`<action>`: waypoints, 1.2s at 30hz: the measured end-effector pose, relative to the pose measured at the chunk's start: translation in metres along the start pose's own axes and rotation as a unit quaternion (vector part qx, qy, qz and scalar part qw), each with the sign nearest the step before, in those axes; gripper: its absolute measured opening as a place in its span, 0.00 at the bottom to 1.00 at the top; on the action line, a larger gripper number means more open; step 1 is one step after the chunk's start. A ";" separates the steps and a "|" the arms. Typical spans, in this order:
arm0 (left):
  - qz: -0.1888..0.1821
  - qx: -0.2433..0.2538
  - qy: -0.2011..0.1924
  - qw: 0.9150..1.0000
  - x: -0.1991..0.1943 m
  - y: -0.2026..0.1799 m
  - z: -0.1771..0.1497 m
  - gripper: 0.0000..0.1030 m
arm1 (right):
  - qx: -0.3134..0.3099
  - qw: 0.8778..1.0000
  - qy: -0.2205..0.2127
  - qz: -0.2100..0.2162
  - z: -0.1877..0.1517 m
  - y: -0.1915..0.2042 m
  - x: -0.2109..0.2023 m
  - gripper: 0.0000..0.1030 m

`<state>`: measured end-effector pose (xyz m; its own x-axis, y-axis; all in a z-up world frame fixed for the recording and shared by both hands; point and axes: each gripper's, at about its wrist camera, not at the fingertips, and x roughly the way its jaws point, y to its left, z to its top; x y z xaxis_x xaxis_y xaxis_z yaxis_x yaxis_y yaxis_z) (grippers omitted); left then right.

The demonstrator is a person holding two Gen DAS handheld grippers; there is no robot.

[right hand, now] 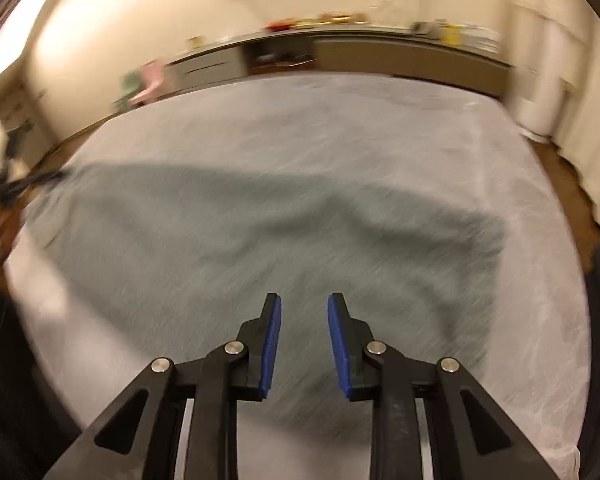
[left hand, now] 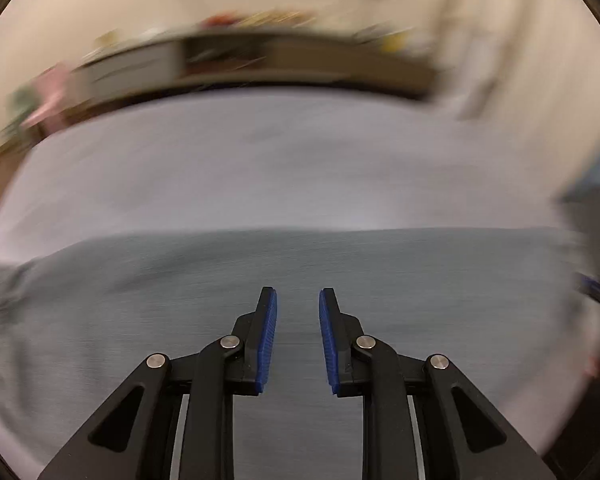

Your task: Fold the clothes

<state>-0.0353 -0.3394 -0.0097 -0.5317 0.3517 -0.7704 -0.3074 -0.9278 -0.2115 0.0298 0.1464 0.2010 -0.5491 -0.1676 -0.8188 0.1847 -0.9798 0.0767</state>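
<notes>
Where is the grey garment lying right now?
The grey garment lies spread on the pale bed cover, directly ahead of both open grippers, left gripper and right gripper.

Grey-green garment (right hand: 228, 240) spread flat, slightly rumpled.

Warm indoor light, dim; glare at 10 o'clock in right view; heavy motion blur both views; fisheye bending, dark rim vignette

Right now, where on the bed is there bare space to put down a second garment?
Bare sheet lies beyond the grey garment, up to the far edge near the cabinets, and in a strip along its right side. The near middle is taken by the garment, under both open grippers.
</notes>
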 end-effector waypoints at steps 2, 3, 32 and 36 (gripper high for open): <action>-0.059 0.023 0.026 0.998 0.011 -0.043 -0.016 0.21 | 0.007 0.999 0.027 -0.044 0.004 -0.011 0.015 0.26; -0.085 0.034 0.046 0.995 0.021 -0.065 -0.026 0.21 | 0.010 0.997 0.037 -0.062 0.005 -0.019 0.019 0.26; -0.075 0.154 0.122 0.978 0.038 -0.179 -0.075 0.25 | 0.056 0.998 -0.018 0.007 -0.096 -0.021 -0.067 0.45; -0.141 0.129 0.081 0.978 0.022 -0.213 -0.052 0.27 | 0.153 0.985 -0.077 -0.008 -0.111 -0.074 -0.074 0.45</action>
<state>0.0601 -0.1402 -0.0127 -0.2725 0.5449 -0.7930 -0.6235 -0.7277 -0.2858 0.1468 0.2436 0.1926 -0.6713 -0.1441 -0.7271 -0.0660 -0.9654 0.2523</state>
